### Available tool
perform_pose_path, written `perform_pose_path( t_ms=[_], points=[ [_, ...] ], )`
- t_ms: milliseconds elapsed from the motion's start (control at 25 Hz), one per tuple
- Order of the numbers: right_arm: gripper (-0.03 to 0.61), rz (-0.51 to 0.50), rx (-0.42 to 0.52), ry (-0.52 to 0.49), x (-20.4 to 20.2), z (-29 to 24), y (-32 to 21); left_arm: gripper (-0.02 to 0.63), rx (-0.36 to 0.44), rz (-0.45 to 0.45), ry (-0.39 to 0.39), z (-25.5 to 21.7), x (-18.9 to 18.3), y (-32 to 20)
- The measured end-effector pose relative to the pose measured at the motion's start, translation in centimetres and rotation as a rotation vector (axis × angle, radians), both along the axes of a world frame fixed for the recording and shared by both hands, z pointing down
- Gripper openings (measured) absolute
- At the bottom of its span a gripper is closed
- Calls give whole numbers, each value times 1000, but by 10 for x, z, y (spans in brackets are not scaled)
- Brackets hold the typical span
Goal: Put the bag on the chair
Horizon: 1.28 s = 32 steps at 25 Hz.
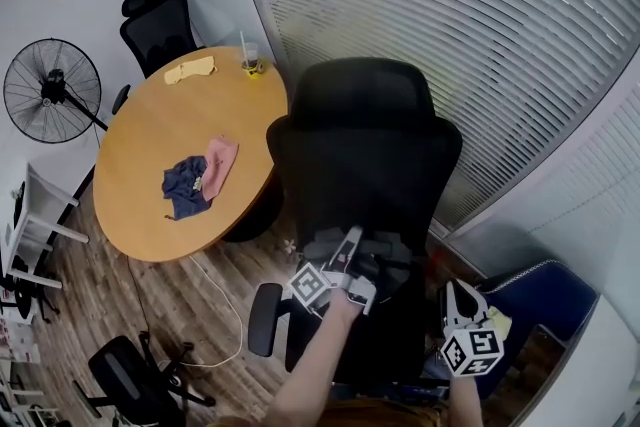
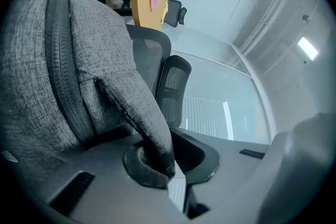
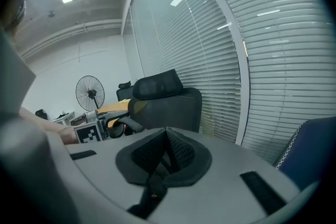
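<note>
Holding bag (image 1: 338, 243) by strap (image 2: 137, 107) over chair (image 1: 365, 155) seat; unclear if resting yet. Risk: early or off-centre release, then tipping and sliding off seat edge; also swivelling chair on a bump. Left forearm (image 1: 315, 355) stretched forward and low, left hand-held gripper (image 2: 157, 168) clamped on strap. Right hand-held gripper (image 3: 165, 157) closed on nothing, parked low at right.

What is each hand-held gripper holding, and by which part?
The left hand-held gripper pinches the grey bag by a fabric strap; the right hand-held gripper is shut, apparently empty.
</note>
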State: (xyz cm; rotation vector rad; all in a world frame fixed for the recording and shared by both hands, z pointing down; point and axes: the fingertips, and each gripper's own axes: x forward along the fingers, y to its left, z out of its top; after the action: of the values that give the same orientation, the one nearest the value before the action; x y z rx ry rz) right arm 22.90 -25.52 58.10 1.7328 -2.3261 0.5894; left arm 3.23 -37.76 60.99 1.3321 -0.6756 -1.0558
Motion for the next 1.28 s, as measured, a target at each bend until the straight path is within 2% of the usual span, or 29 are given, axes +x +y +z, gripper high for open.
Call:
perform_pose_path(
  t_ms=[440, 680, 840, 1160, 1280],
  points=[
    [13, -31, -5, -37, -7, -1, 3, 32, -13, -2, -40, 0, 3, 7],
    [13, -34, 27, -56, -11, -14, 6, 116, -20, 51, -88, 7, 10, 19],
    [14, -24, 22, -53, -14, -16, 21, 127, -17, 73, -111, 5, 12, 34],
    [12, -30, 60, -59, -38, -28, 49, 107, 66, 102, -214, -25, -10, 73],
    [13, -38, 78, -58, -52, -38, 62, 90, 93, 62, -228, -42, -28, 93]
  ],
)
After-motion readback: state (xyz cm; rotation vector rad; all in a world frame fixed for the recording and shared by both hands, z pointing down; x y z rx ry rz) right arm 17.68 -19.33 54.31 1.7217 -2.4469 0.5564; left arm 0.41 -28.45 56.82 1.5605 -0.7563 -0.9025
